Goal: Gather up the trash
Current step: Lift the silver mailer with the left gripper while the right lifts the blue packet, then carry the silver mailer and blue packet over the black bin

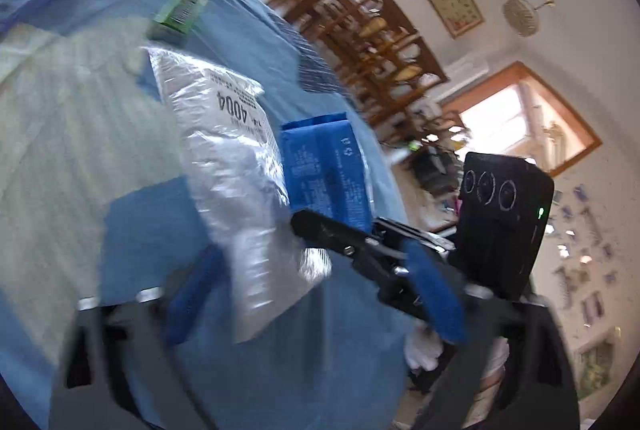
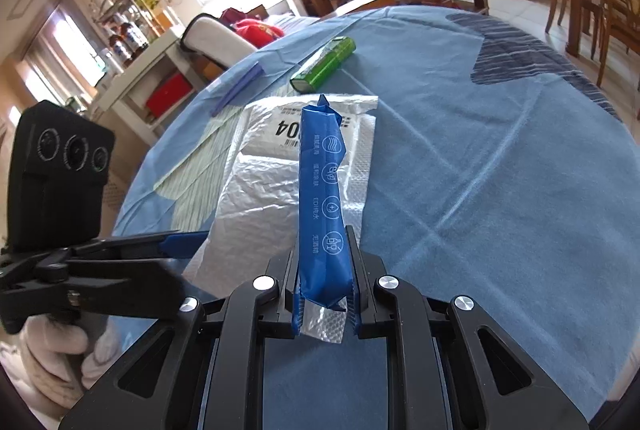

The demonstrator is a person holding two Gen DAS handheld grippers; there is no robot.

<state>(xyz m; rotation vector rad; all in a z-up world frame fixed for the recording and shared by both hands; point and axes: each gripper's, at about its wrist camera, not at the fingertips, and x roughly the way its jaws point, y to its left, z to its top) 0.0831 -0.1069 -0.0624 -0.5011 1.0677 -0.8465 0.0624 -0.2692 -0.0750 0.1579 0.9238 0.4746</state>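
On the blue-clothed table: right gripper (image 2: 325, 284) pinching a flat blue plastic wrapper (image 2: 323, 198).

Wrapper stands on edge between the right gripper's pressed-together jaws, projecting forward above a white bubble-wrap mailer bag (image 2: 272, 182) printed "4004". Left gripper (image 1: 316, 290) has jaws spread, the near end of the mailer lying between its blue pads (image 1: 192, 298); contact cannot be told owing to blur. Green rectangular carton (image 2: 325, 64) lies beyond the mailer, apart from both grippers. White-gloved hand (image 2: 52, 358) holds the left gripper.
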